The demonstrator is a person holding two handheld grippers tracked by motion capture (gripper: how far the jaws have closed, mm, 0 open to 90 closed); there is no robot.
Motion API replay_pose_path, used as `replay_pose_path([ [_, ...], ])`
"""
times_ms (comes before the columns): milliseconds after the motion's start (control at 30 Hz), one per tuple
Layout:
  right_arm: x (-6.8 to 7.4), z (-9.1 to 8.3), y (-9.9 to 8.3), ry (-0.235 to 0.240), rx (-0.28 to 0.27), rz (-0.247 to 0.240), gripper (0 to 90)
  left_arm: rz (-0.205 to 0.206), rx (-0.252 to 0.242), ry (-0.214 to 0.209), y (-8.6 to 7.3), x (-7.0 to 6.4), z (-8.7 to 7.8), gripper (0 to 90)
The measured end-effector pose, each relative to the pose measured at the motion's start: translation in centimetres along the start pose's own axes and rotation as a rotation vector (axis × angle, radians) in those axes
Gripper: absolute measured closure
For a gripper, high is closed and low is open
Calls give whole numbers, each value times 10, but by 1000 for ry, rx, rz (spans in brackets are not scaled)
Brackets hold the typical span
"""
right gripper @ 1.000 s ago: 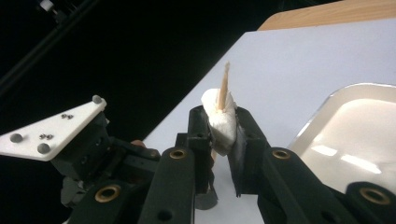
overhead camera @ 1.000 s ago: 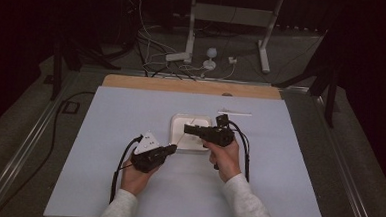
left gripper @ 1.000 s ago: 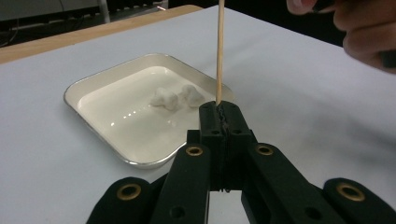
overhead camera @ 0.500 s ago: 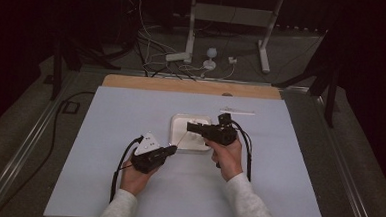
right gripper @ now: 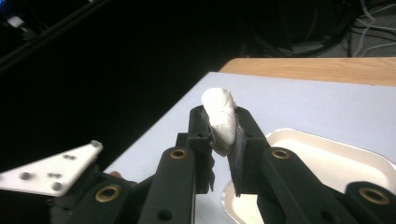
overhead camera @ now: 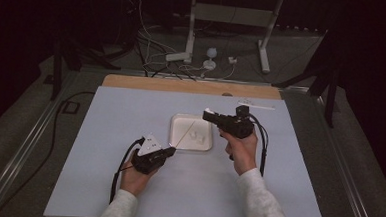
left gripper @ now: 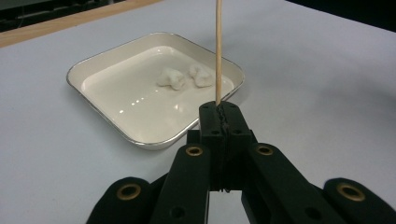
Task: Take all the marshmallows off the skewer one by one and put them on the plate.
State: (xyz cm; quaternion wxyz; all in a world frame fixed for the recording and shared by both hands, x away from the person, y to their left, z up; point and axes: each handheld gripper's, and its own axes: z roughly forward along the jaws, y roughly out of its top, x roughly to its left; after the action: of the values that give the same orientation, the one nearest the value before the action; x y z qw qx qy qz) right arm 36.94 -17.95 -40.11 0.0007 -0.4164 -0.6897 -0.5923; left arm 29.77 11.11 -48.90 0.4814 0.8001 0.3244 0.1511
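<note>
Wooden skewer (left gripper: 217, 51) clamped in left gripper (left gripper: 219, 109); right gripper (right gripper: 219, 123) pinches white lump (right gripper: 219, 119) (no legible writing).

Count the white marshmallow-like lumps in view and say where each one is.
3. Two lumps lie side by side in the square tray. The third lump is pinched between the right gripper's fingers, above the table. None looks hidden.

Skewer (left gripper: 217, 51) upright; white lump (right gripper: 220, 120) pinched.
</note>
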Motion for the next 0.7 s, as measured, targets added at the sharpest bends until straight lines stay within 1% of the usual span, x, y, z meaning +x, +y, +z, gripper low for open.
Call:
replay_pose_path([
  [100,-4,3,-4,-31,18,-5,802,-17,-12,-4,1,1,-1,900],
  [267,-11,10,-11,-78,52,-15,793,-33,-27,-5,2,4,-4,900],
  [333,-13,13,-15,-101,67,-20,790,-47,-37,-9,3,5,-5,900],
  [467,-17,20,-22,-151,113,-50,784,-73,-50,-18,4,6,-7,900],
  [600,-22,30,-32,-204,168,-78,779,-90,-60,-20,5,7,-8,900],
  [700,-26,36,-40,-229,197,-84,776,-103,-68,-22,7,8,-8,900],
])
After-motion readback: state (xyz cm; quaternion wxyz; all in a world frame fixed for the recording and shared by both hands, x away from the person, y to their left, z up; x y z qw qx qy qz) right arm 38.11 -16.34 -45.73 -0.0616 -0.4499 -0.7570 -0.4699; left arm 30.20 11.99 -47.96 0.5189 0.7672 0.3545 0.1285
